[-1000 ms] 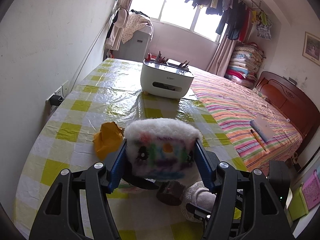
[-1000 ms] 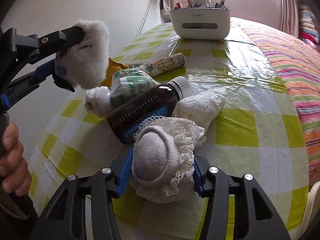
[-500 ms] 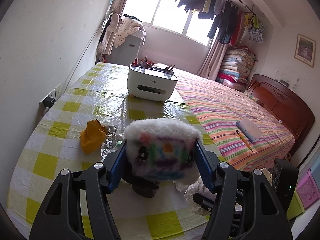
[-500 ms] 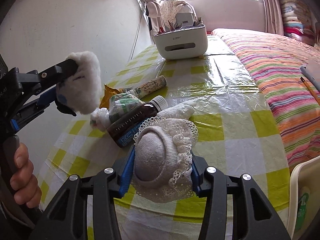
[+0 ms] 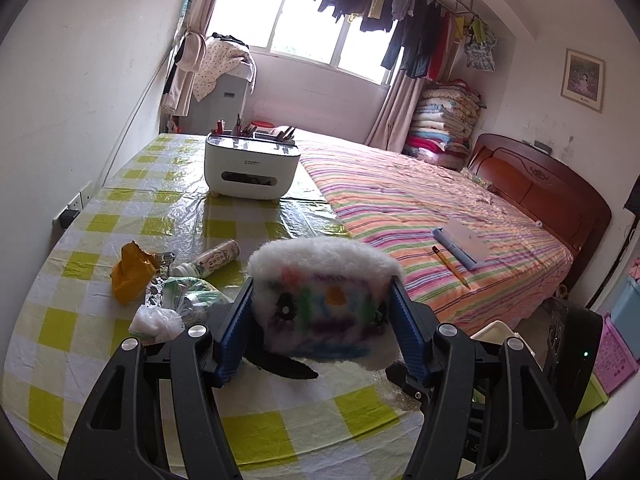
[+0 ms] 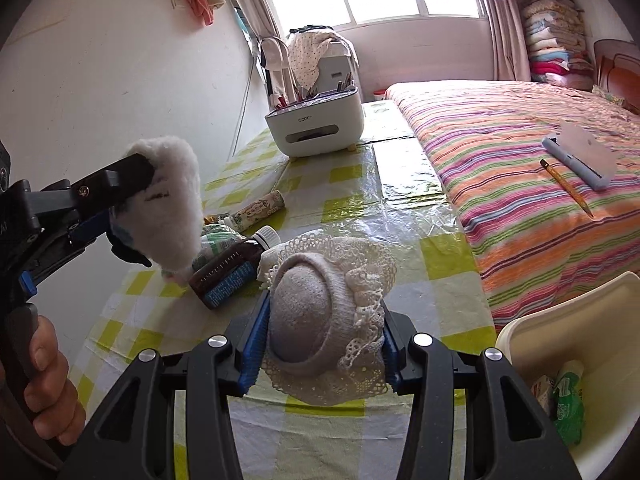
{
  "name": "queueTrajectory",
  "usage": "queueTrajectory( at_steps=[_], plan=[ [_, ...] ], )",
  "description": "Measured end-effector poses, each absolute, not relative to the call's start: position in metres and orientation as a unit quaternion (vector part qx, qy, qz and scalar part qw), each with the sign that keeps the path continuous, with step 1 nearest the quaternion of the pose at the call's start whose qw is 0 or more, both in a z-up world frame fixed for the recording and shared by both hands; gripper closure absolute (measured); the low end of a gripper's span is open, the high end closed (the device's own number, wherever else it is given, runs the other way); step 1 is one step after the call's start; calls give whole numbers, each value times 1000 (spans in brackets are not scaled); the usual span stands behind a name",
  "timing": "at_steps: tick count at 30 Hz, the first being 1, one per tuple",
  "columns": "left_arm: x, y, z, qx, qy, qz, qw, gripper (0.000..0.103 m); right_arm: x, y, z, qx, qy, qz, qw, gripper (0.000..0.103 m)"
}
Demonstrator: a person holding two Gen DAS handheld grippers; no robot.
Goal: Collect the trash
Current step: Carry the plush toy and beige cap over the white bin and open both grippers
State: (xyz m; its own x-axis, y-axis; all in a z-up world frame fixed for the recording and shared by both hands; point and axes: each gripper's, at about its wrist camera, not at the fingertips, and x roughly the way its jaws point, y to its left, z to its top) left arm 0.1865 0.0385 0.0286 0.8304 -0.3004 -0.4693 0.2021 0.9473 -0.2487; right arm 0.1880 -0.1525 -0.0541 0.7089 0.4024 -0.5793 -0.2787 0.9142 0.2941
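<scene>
My left gripper is shut on a fluffy white pouch scribbled with coloured marks, held above the checked table. In the right wrist view the pouch hangs at the left. My right gripper is shut on a rolled grey sock with lace trim. On the table lie an orange wrapper, a small cream bottle, a green-and-white bag, crumpled white plastic and a brown medicine bottle. A cream bin with packets inside stands low on the right.
A white desk organiser stands at the far end of the table. The striped bed runs along the table's right side, with a notebook and pencil on it. A person's hand grips the left tool.
Both grippers have drawn back and up from the trash pile, each keeping its item. More of the table shows, and the cream bin has come into the right wrist view.
</scene>
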Motion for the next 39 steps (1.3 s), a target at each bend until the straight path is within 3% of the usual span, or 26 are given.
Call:
queueTrajectory(
  at_steps=[39],
  plan=[
    [143,-96,51,-31,249,-248,936,41,101,-321,-31,206,229,-6,952,55]
  ],
)
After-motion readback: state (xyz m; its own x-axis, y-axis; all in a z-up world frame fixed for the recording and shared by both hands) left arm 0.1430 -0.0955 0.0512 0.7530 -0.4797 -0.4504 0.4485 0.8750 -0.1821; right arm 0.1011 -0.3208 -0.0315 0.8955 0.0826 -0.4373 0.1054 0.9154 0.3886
